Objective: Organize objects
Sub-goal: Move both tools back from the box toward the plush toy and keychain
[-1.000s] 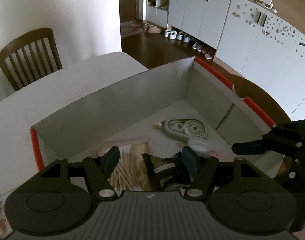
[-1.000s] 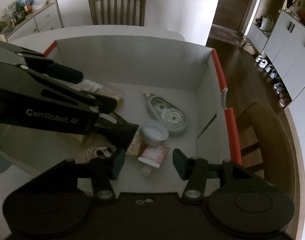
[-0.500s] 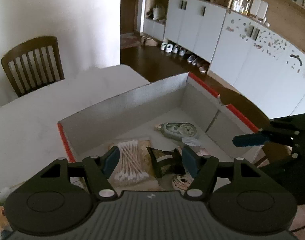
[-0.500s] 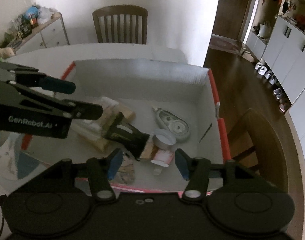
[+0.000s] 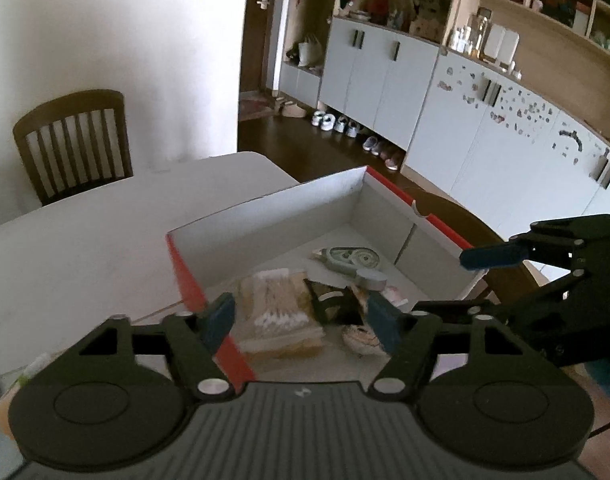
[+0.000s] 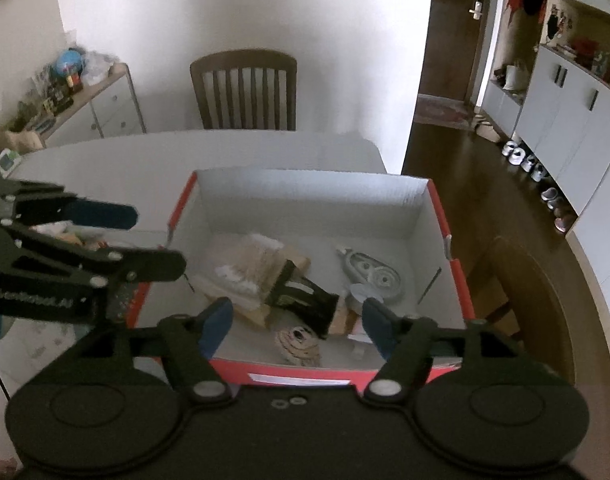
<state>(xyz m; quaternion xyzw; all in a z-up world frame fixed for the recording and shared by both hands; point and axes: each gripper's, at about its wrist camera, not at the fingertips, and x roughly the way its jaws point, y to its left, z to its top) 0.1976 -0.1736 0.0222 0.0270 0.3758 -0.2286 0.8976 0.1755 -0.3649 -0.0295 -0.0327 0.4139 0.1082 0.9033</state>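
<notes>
A red-rimmed white cardboard box (image 5: 265,210) (image 6: 313,196) stands on the white table (image 5: 85,248). In it lie a pack of cotton swabs (image 5: 277,308) (image 6: 249,264), a black packet (image 5: 331,304) (image 6: 301,300), a grey tape dispenser (image 5: 351,258) (image 6: 371,270), a small lidded jar (image 5: 371,280) (image 6: 359,292) and a round patterned piece (image 5: 359,336) (image 6: 299,340). My left gripper (image 5: 301,322) (image 6: 157,240) hovers above the box's near left corner. Its jaws are opening with nothing between them. My right gripper (image 6: 297,324) (image 5: 445,282) hangs over the near wall, jaws also opening and empty.
A wooden chair (image 6: 245,92) (image 5: 73,144) stands at the table's far side. Another chair (image 6: 517,292) is tucked in at the right of the box. Small items (image 6: 65,236) lie on the table left of the box. A sideboard (image 6: 101,108) and white cabinets (image 5: 465,120) line the walls.
Both grippers have risen and drawn back out of the box, and their jaws stand wider. The black packet, between the left fingers a second ago, lies in the box.
</notes>
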